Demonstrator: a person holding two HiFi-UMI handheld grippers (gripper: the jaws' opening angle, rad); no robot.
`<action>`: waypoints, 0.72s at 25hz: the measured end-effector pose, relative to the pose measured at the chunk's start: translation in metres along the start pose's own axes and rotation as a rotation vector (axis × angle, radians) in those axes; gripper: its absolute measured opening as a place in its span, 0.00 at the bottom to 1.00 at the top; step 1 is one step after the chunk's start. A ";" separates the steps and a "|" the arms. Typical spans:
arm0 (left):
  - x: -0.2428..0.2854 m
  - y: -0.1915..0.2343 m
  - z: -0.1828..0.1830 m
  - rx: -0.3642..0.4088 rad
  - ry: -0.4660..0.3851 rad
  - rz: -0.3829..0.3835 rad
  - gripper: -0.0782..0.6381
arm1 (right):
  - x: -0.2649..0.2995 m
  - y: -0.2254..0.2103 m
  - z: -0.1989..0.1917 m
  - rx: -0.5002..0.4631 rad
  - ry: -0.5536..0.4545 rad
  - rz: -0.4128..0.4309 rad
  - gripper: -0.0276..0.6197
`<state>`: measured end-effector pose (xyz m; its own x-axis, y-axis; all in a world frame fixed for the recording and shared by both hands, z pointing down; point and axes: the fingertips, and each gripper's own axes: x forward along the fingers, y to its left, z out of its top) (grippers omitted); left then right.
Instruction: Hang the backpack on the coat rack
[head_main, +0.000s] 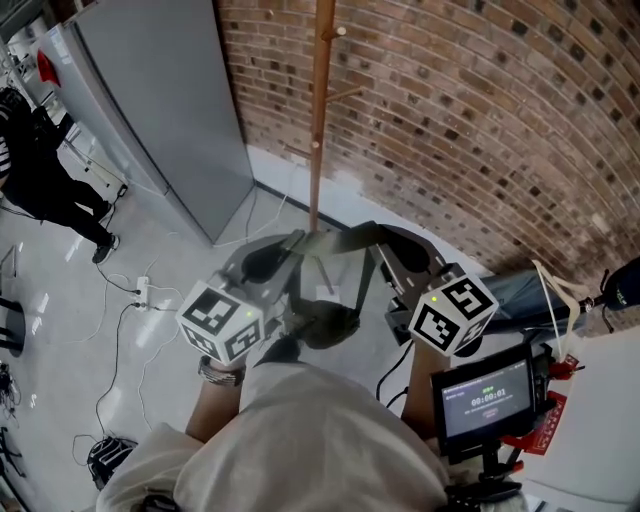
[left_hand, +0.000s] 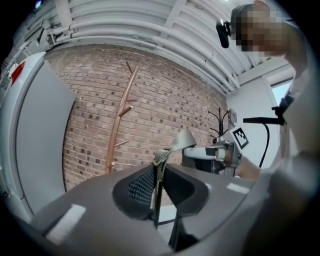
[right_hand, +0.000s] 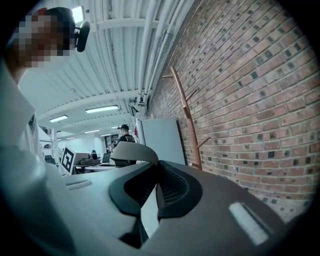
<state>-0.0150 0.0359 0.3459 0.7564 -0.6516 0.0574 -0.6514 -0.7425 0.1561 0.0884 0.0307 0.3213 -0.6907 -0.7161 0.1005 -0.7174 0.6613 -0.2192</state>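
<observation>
Backpack (head_main: 325, 322) hung low between the two grippers in the head view, a dark bundle just in front of the person's pale shirt, and the backpack's grey-olive strap (head_main: 345, 238) ran across from one claw to the other above it. The left gripper (head_main: 292, 243) had its jaws nearly together, pinched on a thin edge of that strap (left_hand: 182, 140); in the left gripper view the webbing stood upright in the narrow slit between the pads of the left gripper (left_hand: 159, 169) and then led off towards the other tool. The right gripper (head_main: 386, 252) was likewise clamped on the strap (right_hand: 132, 150), whose broad band curled up and over to the left from the right gripper's (right_hand: 156, 169) closed jaws. The coat rack (head_main: 320, 100), a bare wooden pole with short pegs, stood ahead against the brick wall (head_main: 480, 110), apart from the backpack and with nothing on it. A grey cabinet (head_main: 170, 100) stood to its left, and a person in dark clothes (head_main: 40, 170) was farther left on the pale floor.
</observation>
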 end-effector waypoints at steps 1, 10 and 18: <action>0.005 0.008 0.002 -0.001 0.003 -0.009 0.16 | 0.007 -0.005 0.002 0.006 -0.004 -0.010 0.06; 0.046 0.079 0.028 0.013 0.002 -0.061 0.16 | 0.069 -0.042 0.026 0.022 -0.020 -0.081 0.06; 0.080 0.141 0.034 0.019 0.017 -0.078 0.16 | 0.126 -0.076 0.030 0.028 0.000 -0.136 0.06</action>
<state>-0.0489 -0.1262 0.3388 0.8057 -0.5890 0.0630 -0.5914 -0.7938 0.1419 0.0591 -0.1163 0.3218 -0.5870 -0.7989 0.1315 -0.8018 0.5512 -0.2308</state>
